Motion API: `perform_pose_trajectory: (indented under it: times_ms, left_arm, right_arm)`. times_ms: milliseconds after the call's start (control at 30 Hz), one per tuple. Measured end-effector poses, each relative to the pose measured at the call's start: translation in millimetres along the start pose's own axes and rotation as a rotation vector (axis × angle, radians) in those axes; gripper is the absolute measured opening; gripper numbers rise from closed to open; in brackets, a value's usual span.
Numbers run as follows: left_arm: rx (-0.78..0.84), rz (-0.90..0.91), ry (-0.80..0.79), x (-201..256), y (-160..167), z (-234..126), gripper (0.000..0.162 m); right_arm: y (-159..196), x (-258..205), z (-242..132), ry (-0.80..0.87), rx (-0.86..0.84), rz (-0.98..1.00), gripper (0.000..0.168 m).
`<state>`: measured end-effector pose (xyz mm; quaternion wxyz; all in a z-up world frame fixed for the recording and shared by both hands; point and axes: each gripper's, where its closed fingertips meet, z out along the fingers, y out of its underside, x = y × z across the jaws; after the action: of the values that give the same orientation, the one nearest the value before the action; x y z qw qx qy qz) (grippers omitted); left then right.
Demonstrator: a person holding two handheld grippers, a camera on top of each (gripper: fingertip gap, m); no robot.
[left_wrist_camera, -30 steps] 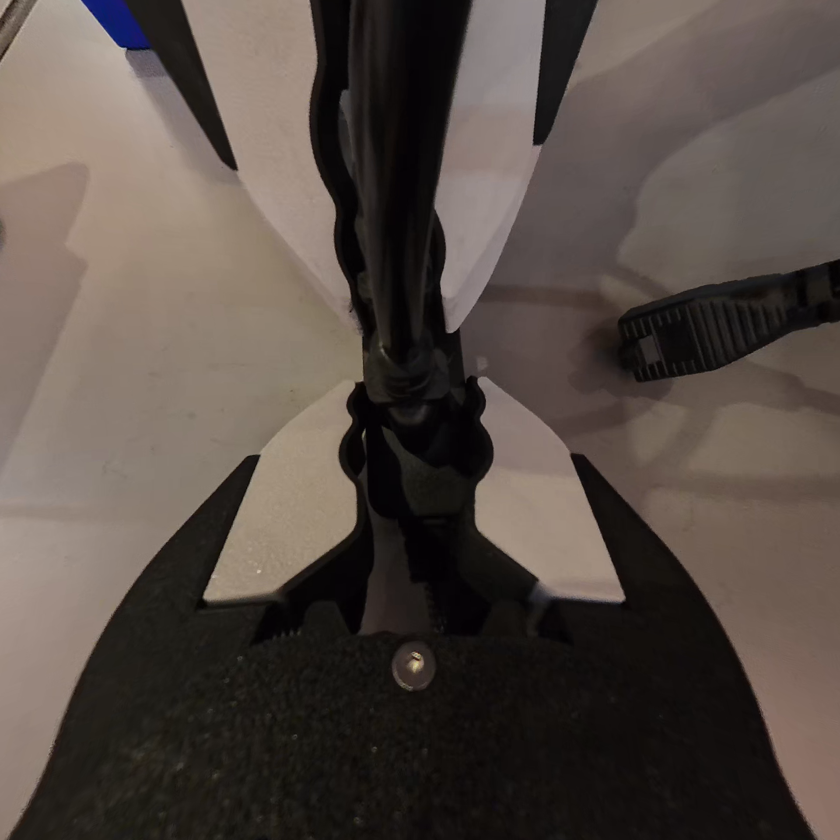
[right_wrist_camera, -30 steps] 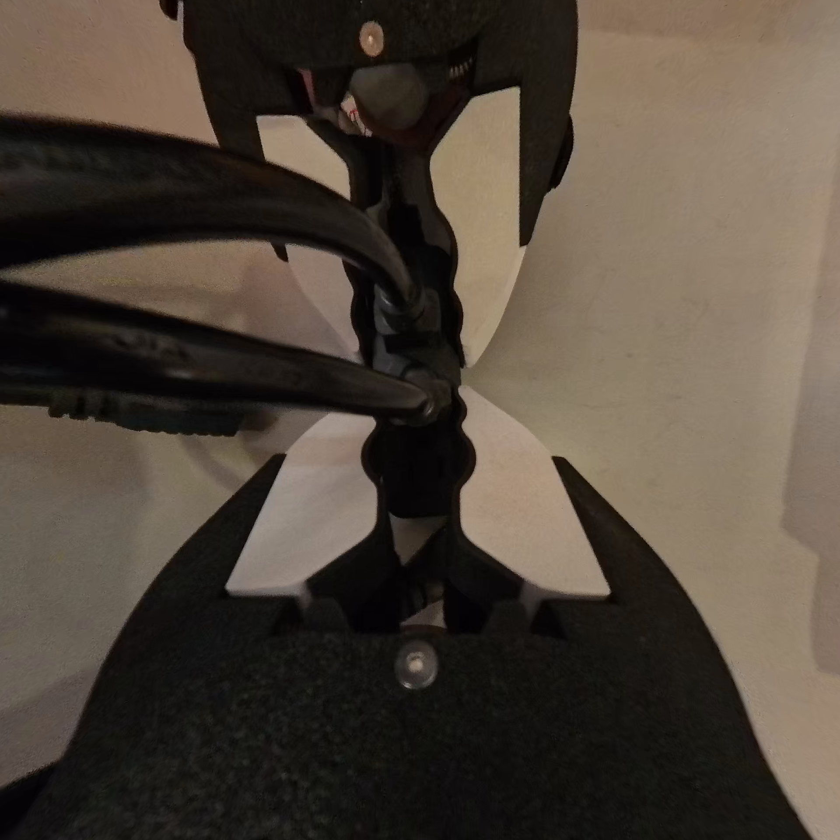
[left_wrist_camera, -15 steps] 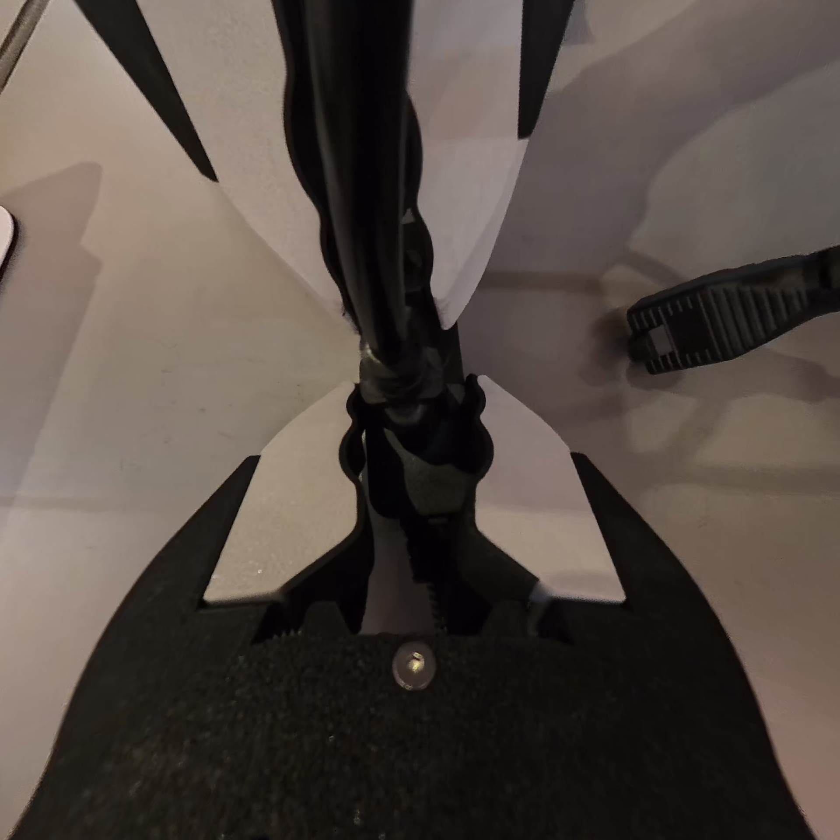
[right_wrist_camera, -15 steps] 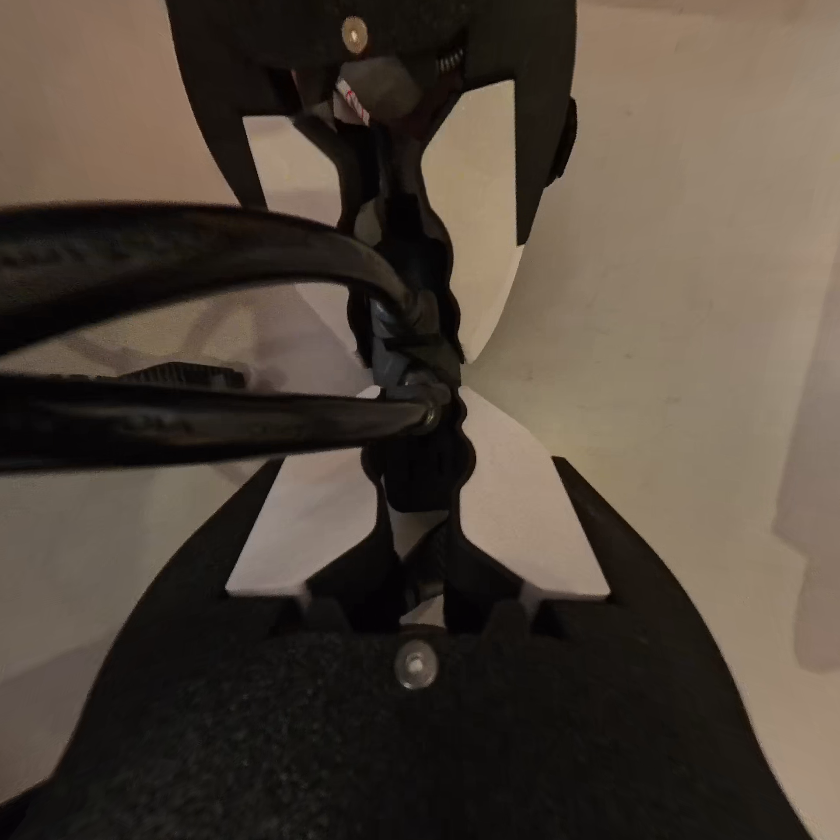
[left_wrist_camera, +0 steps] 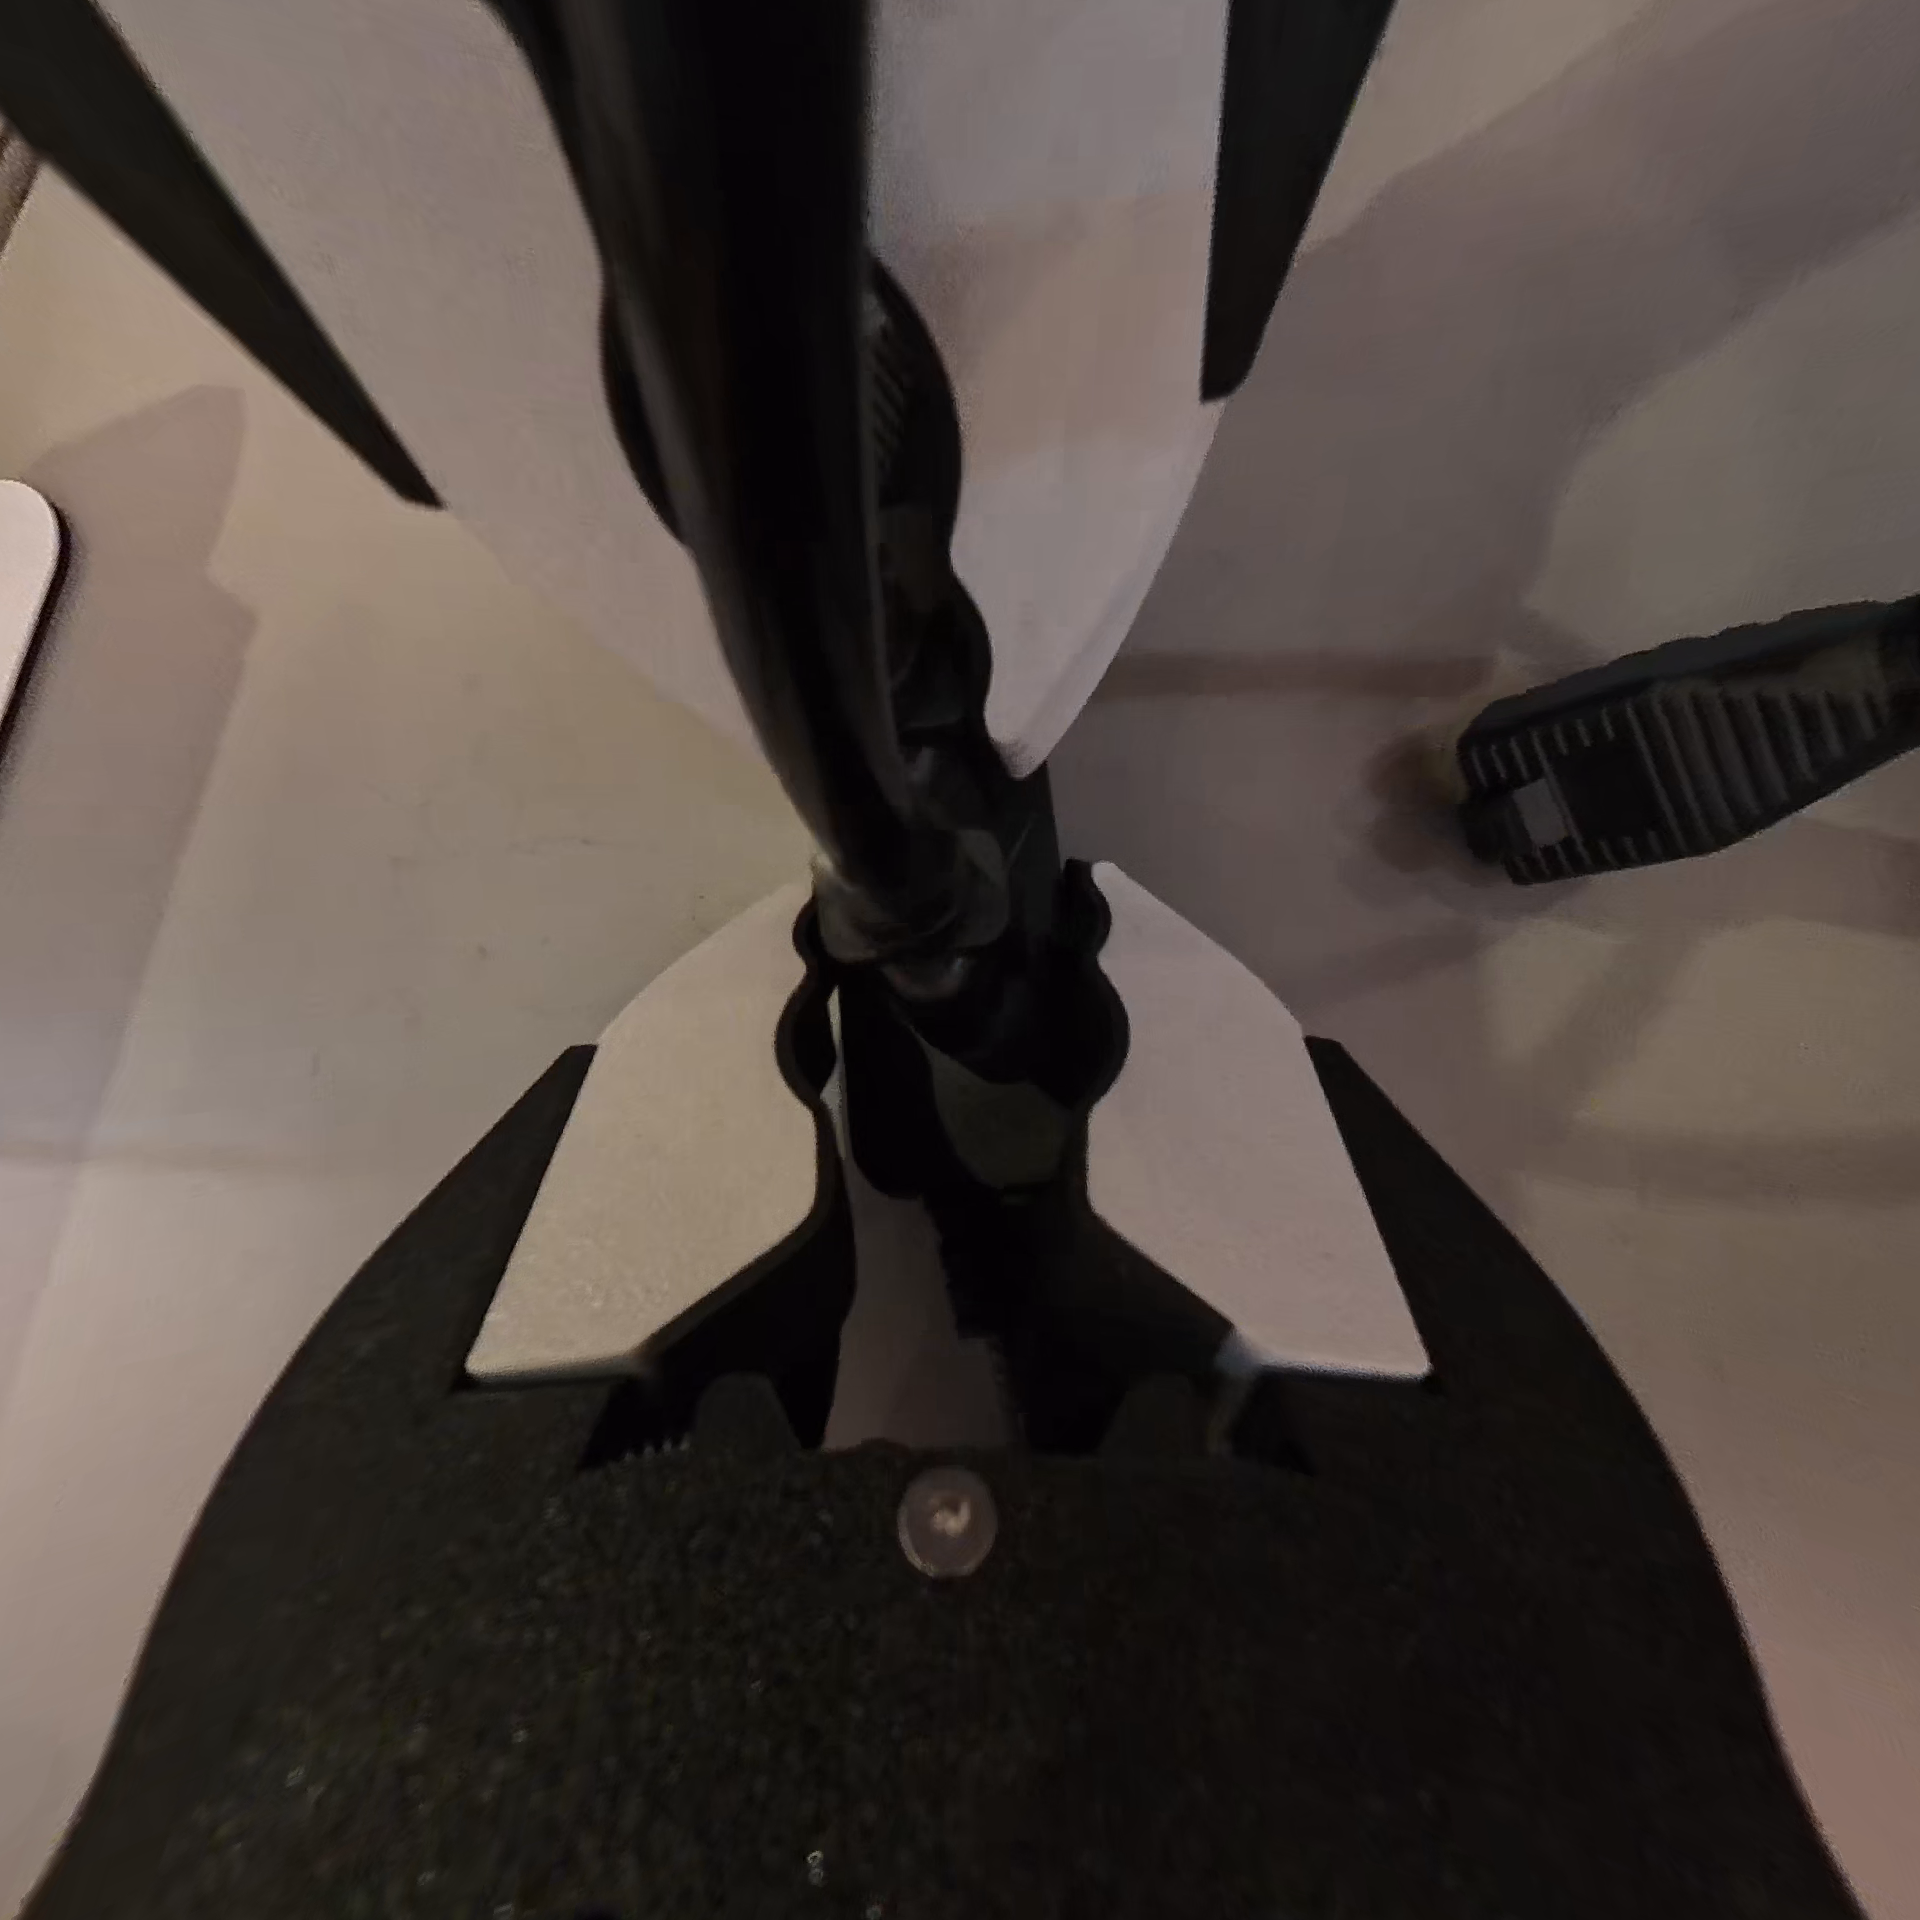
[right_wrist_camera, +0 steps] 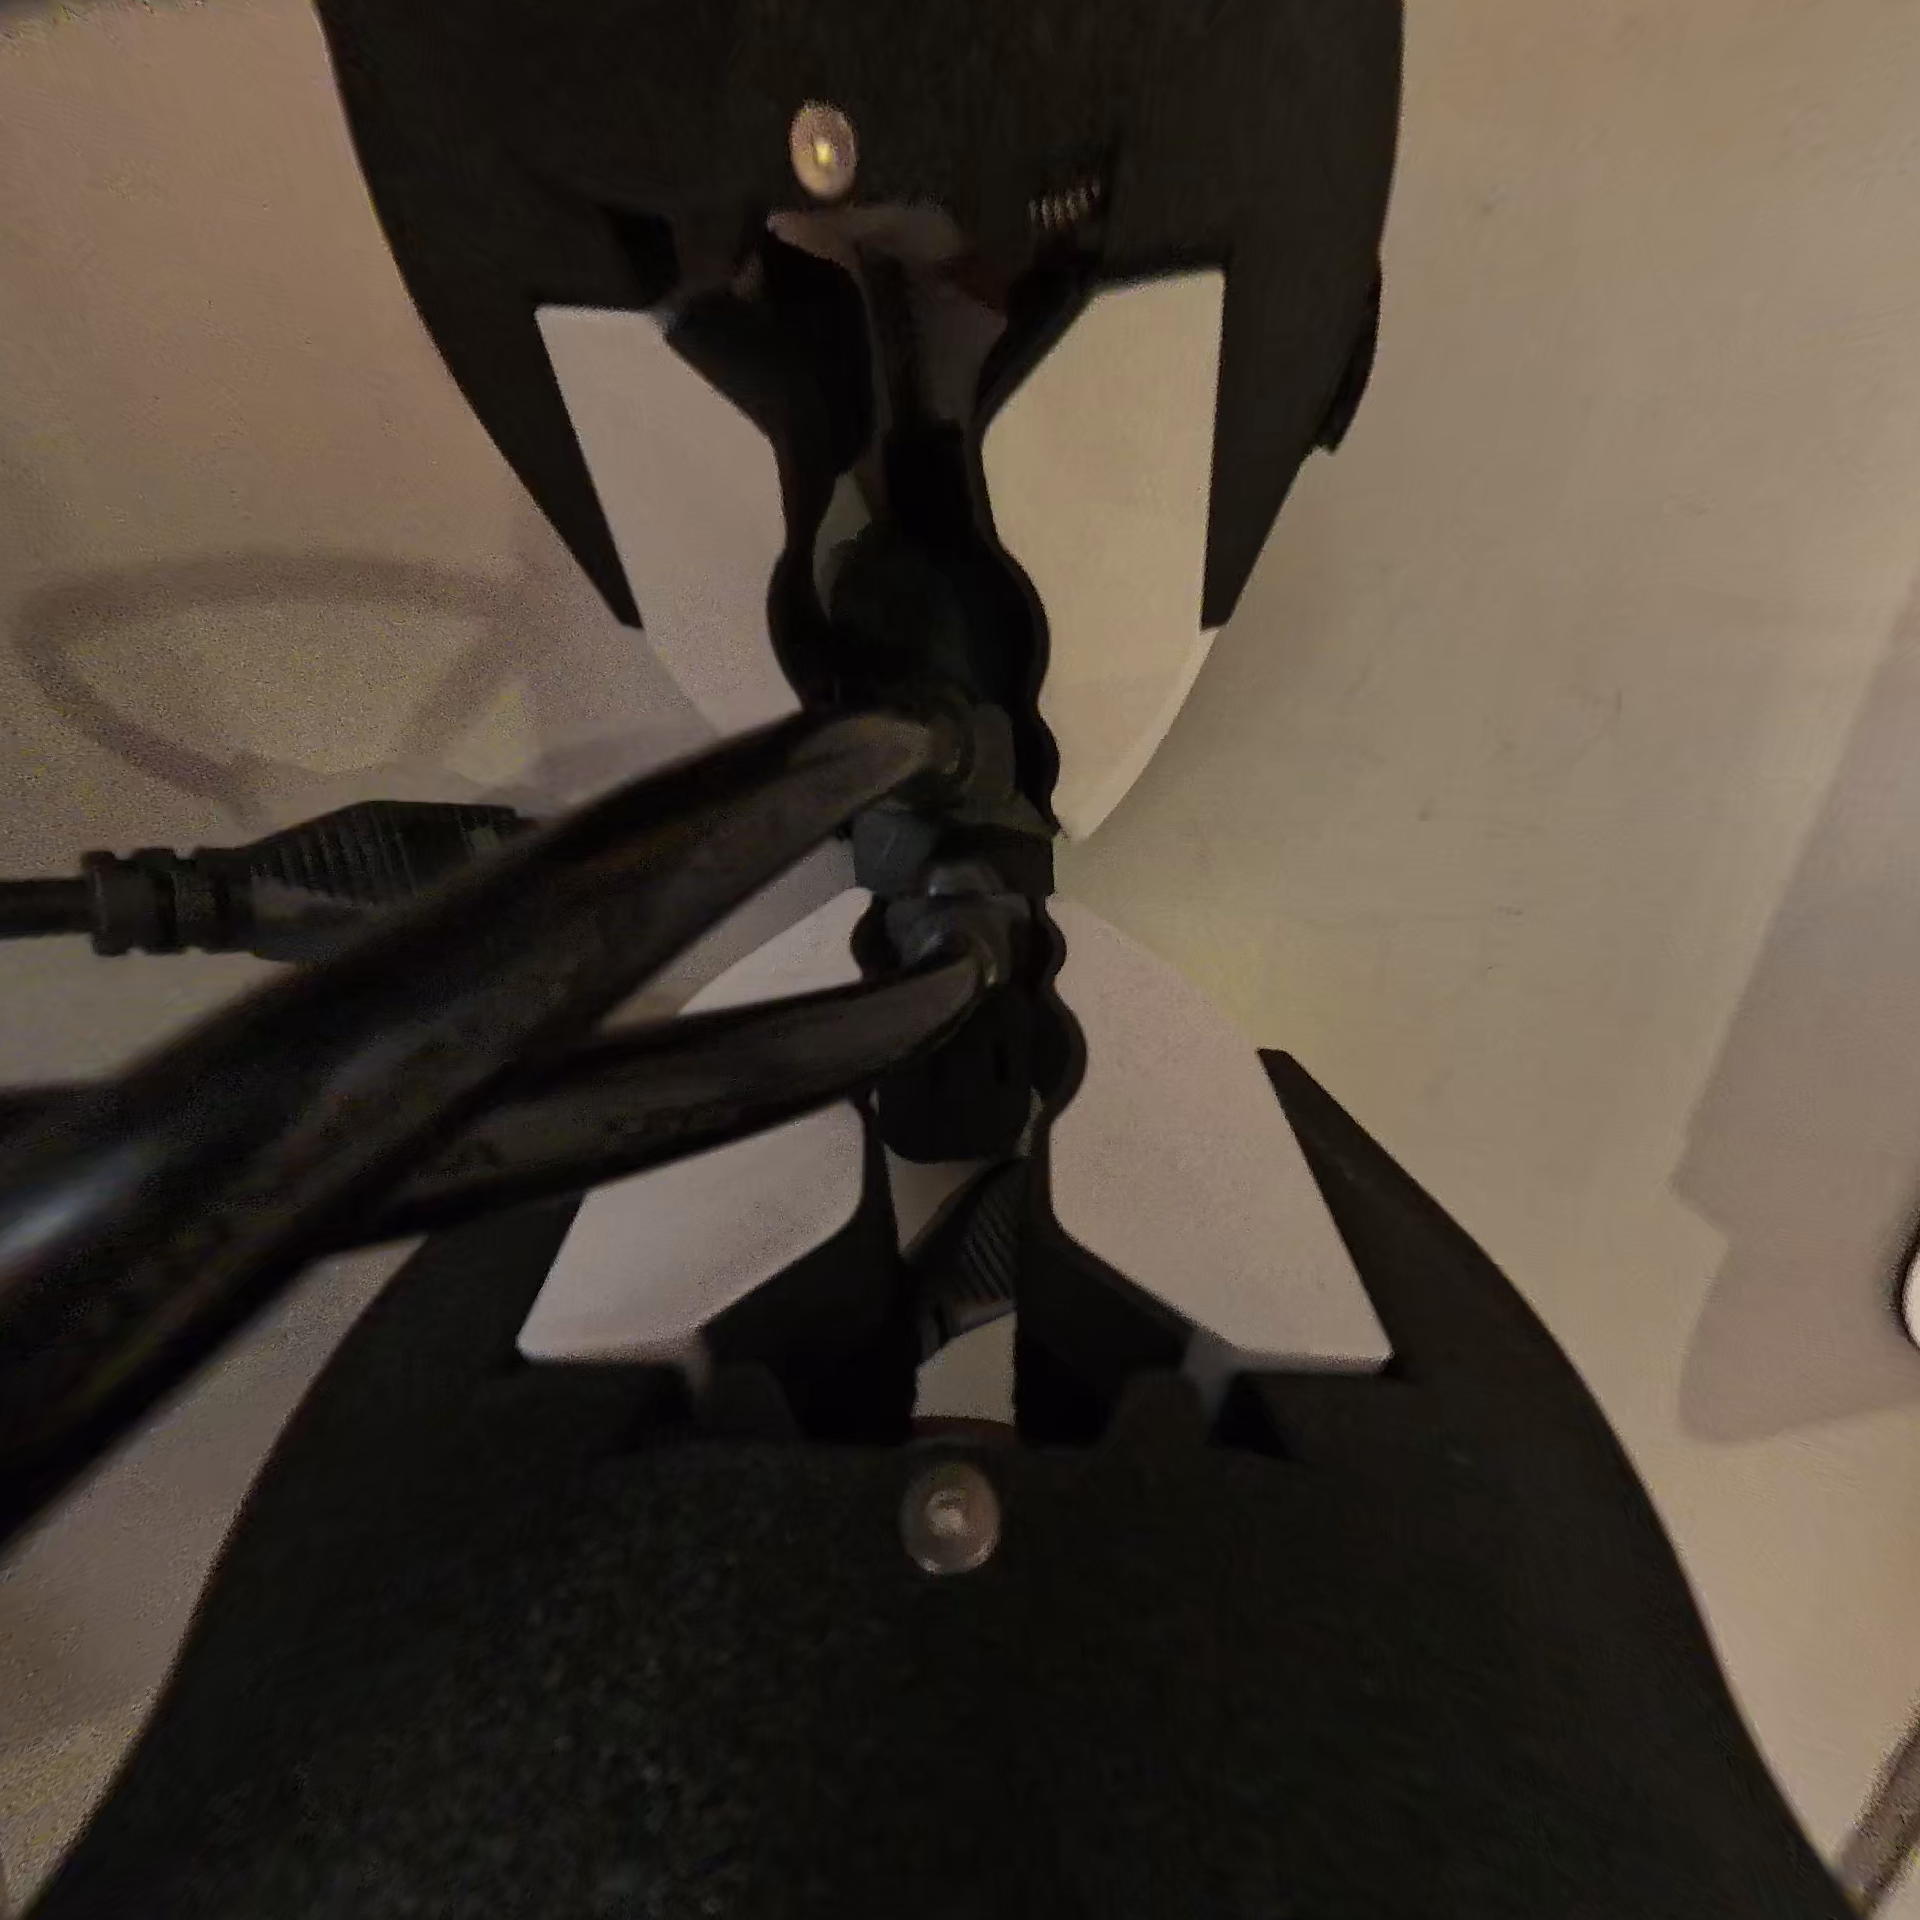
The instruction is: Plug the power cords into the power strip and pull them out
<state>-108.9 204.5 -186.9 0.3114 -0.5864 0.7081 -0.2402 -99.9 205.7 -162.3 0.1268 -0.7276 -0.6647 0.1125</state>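
Note:
Both grippers meet tip to tip above a pale table. In the left wrist view my left gripper (left_wrist_camera: 951,935) is shut on the black end of a power cord (left_wrist_camera: 977,1122). The right gripper (left_wrist_camera: 935,769) comes down from the top, with thick black cord (left_wrist_camera: 769,468) running along it. In the right wrist view my right gripper (right_wrist_camera: 961,935) is shut on a black cord end (right_wrist_camera: 956,1101). Two black cords (right_wrist_camera: 468,997) loop away to the left. The left gripper (right_wrist_camera: 935,769) faces it from above, also shut on cord. No power strip is clearly in view.
A loose black ribbed plug (left_wrist_camera: 1662,748) lies on the table to the right; it also shows in the right wrist view (right_wrist_camera: 343,862), on the left. A white rounded corner (left_wrist_camera: 21,592) sits at the left edge. The pale table (right_wrist_camera: 1507,727) surrounds everything.
The cords in the right view have swung from level to slanting down-left, uncovering the loose plug. The grippers have shifted slightly against each other. Both stay shut.

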Motion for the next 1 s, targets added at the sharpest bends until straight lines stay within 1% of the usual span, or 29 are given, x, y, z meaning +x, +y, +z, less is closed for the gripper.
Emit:
perform_pose_trajectory:
  times_ms: [167,267,433,567,633,667,700,733,833,933,1000]
  left_arm:
    - [0.029,-0.011,-0.016,-2,-2,-1,0.045]
    - [-0.002,0.011,-0.058,-4,-5,1,0.045]
    - [-0.014,0.017,-0.075,-5,-6,1,0.045]
    - [-0.035,0.039,-0.068,-2,-4,8,0.044]
    - [-0.043,0.032,-0.048,0,-5,7,0.043]
    - [-0.043,0.03,-0.047,0,-5,6,0.043]
    - [-0.047,0.036,-0.061,-1,-4,5,0.043]
    - [-0.05,0.033,-0.073,-1,-4,4,0.042]
    - [-0.022,-0.008,-0.043,1,-4,0,0.042]
    - [0.0,0.049,-0.103,-1,-6,-3,0.043]
    - [0.012,0.043,-0.117,-1,-7,-5,0.043]
  right_arm:
    - [-2,1,-4,0.006,-0.059,-0.011,0.023]
    - [1,4,-9,-0.016,-0.096,-0.015,0.023]
    - [2,4,-13,-0.037,-0.101,-0.011,0.023]
    - [14,2,-3,-0.053,-0.122,0.043,0.025]
    - [13,0,-3,-0.063,-0.093,0.058,0.025]
    - [12,-1,-3,-0.063,-0.086,0.06,0.029]
    - [11,0,-2,-0.053,-0.074,0.055,0.029]
    - [9,1,-1,-0.052,-0.053,0.056,0.025]
    - [4,-1,1,-0.055,-0.003,0.063,0.025]
    - [4,-1,1,-0.052,-0.012,0.067,0.025]
    - [2,-1,1,-0.054,0.001,0.081,0.025]
